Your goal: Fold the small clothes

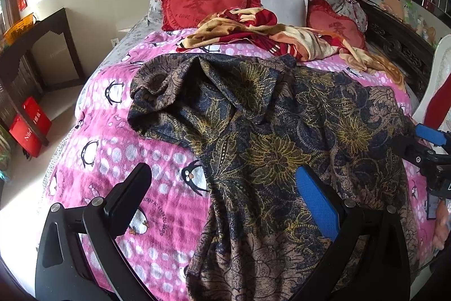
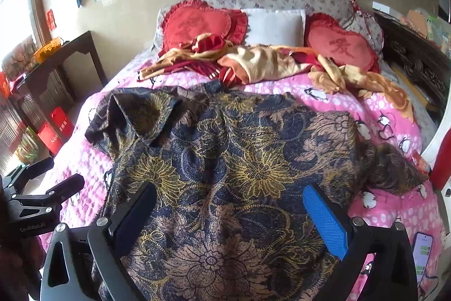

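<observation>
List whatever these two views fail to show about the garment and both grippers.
- Floral garment: near hem cut off by the bottom edge in both views.
- Its underside: hidden against the pink penguin blanket.
- Right gripper and left gripper: open above the cloth; contact cannot be told.

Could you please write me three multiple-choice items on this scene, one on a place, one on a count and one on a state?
1. Where does the floral garment lie?
A. on the pink blanket
B. on the floor
C. on the dark table

2. How many red heart cushions are at the head of the bed?
A. one
B. two
C. four

3. How does the right gripper stand?
A. shut on the garment
B. shut on the phone
C. open above the garment

Answers:
1 A: pink penguin blanket shows all around the garment.
2 B: one cushion sits on each side of the white pillow.
3 C: its fingers stand wide apart with cloth showing between them; the left gripper is open too.
</observation>
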